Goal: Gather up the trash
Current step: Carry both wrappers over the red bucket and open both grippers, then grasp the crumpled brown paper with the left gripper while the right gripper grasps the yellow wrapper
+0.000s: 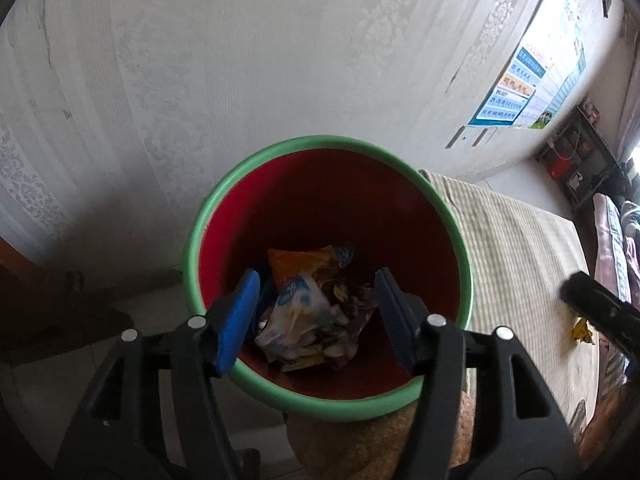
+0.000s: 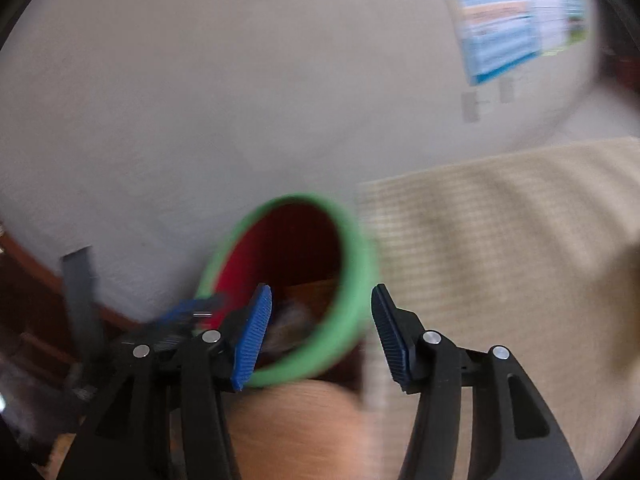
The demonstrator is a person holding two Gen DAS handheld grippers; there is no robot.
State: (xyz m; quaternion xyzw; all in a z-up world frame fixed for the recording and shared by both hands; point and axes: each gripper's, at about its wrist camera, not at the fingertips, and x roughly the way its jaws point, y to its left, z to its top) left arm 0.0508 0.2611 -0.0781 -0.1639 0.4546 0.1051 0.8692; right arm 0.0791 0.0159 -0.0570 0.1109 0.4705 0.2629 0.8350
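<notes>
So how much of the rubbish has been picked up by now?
Crumpled wrappers already lie at the bottom of the red bin with the green rim. Nothing is in hand: the left gripper, over the bin, and the right gripper are both open. One small yellow scrap lies on the striped cloth.

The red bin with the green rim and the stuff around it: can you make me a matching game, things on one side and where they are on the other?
Things
1. crumpled snack wrappers
2. small yellow scrap
3. colourful printed poster
4. left gripper

Places
A. on the wall
B. open, above the red bin with the green rim
C. at the bottom of the bin
D. on the striped beige cloth

Pairs: 1-C, 2-D, 3-A, 4-B
</notes>
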